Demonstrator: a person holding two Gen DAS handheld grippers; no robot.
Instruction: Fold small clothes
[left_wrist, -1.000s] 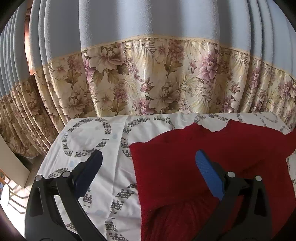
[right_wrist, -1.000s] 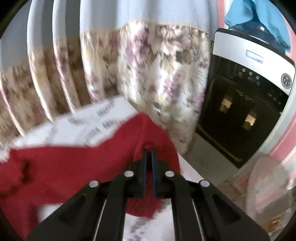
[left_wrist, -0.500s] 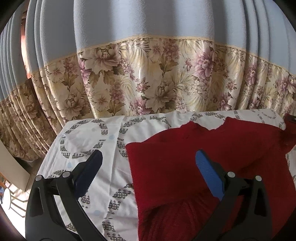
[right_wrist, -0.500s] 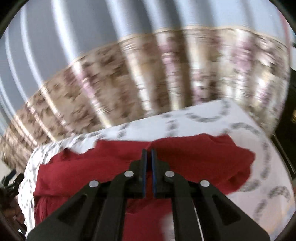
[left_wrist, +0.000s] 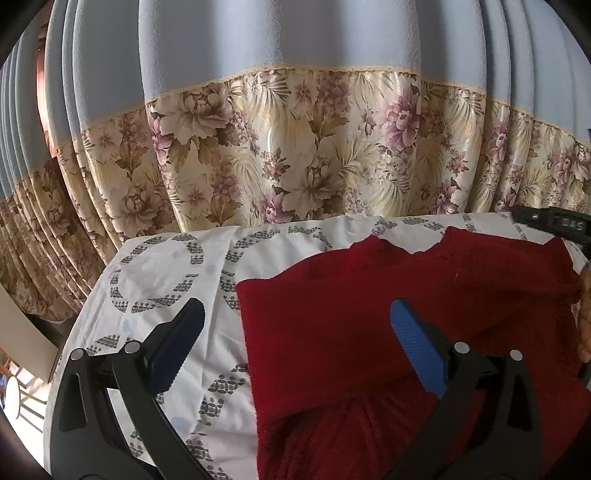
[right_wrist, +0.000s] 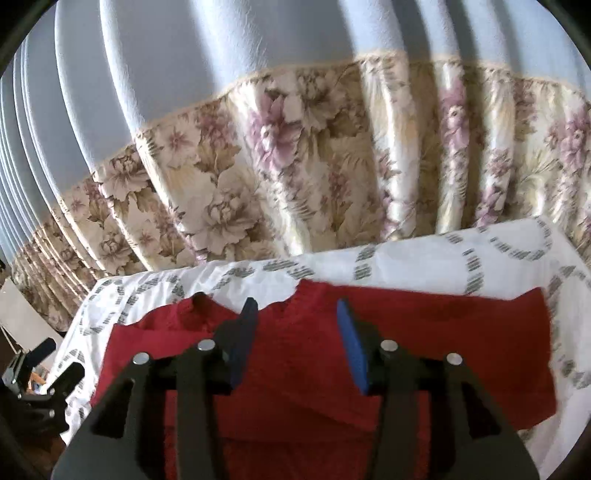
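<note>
A red knitted garment (left_wrist: 351, 325) lies on the table's white patterned cloth (left_wrist: 159, 273), its side parts laid inward over the body. My left gripper (left_wrist: 295, 314) hovers open above the garment's left edge, one fingertip over the cloth and one over the red knit, holding nothing. In the right wrist view my right gripper (right_wrist: 297, 306) hangs over the garment (right_wrist: 443, 332) near its neckline. Its jaws are opening and nothing is between the pads. The left gripper (right_wrist: 59, 358) shows at that view's left edge, and the right gripper's black body (left_wrist: 550, 221) at the left view's right edge.
A blue curtain with a floral lower band (left_wrist: 295, 155) hangs right behind the table's far edge. The table's left end (left_wrist: 92, 295) drops off to the floor, where a pale board (left_wrist: 22, 332) stands. A person's hand (left_wrist: 583, 317) shows at the right edge.
The right gripper swept left from the table's right end, carrying red fabric over the garment, then let go and its jaws parted. The left gripper stayed put.
</note>
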